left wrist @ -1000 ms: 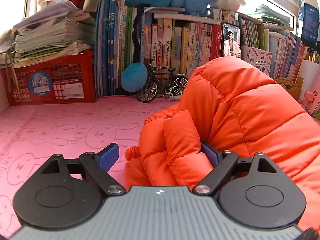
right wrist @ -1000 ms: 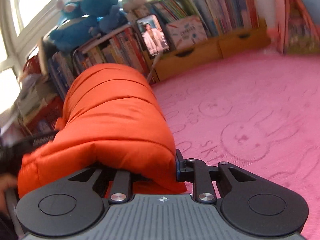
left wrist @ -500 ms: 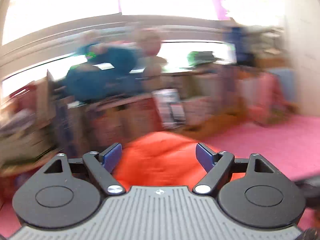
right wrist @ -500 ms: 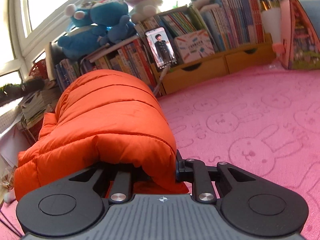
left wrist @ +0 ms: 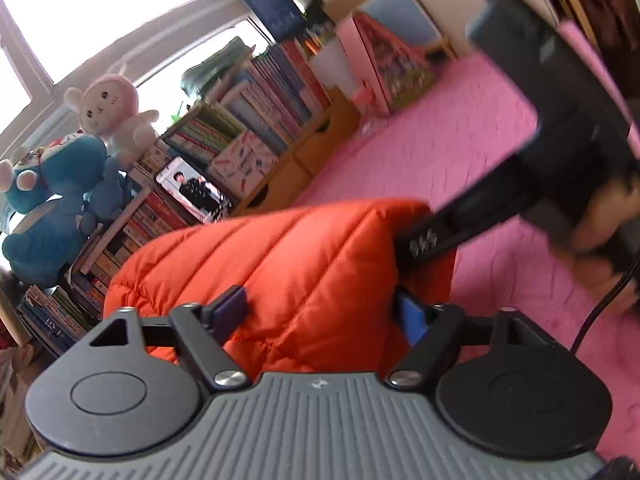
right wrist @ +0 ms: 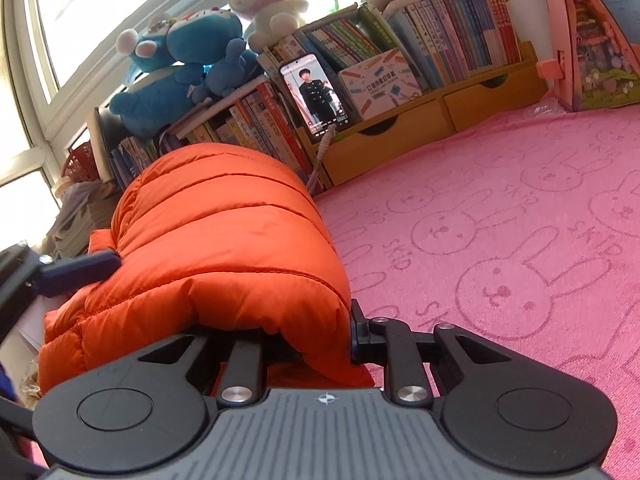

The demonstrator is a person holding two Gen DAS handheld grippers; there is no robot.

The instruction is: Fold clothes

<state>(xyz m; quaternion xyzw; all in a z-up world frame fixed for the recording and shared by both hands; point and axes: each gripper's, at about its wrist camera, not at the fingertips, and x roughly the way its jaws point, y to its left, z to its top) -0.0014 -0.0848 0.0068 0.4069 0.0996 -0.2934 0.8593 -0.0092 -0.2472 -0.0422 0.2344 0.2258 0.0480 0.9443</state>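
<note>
**Across the pink mat, a puffy jacket held at one end and straddled at the other**

On the pink bunny-print mat [right wrist: 500,208] lies the orange down jacket [right wrist: 216,240], already bundled into a thick roll that runs from the front of the right wrist view back toward the row of books [right wrist: 440,52]. The right gripper [right wrist: 316,340] is pinched tight on the near edge of the roll, its jaws nearly closed with a fold of fabric between them. The left gripper [left wrist: 320,312] straddles another part of the jacket; its jaws have just been closing but stand moderately wide, and the padded fabric bulges between them. I cannot tell whether the pads are pressing on it yet.

The main risk, as I judge it, is the loft of the filling. If the left jaws shut on only the top quilted layer, the layers beneath may spring apart and the fold could open. A hard pull by either hand against the other could also drag the slippery shell out of the right-hand pinch.

Behind the jacket, a phone [right wrist: 316,92] leans on the bookshelf with its cable [right wrist: 320,156] trailing down just beside the roll; sliding the jacket back could snag it. To the right the mat is bare, well clear of the wooden drawers [right wrist: 440,120], and that is the safer direction to work.
</note>
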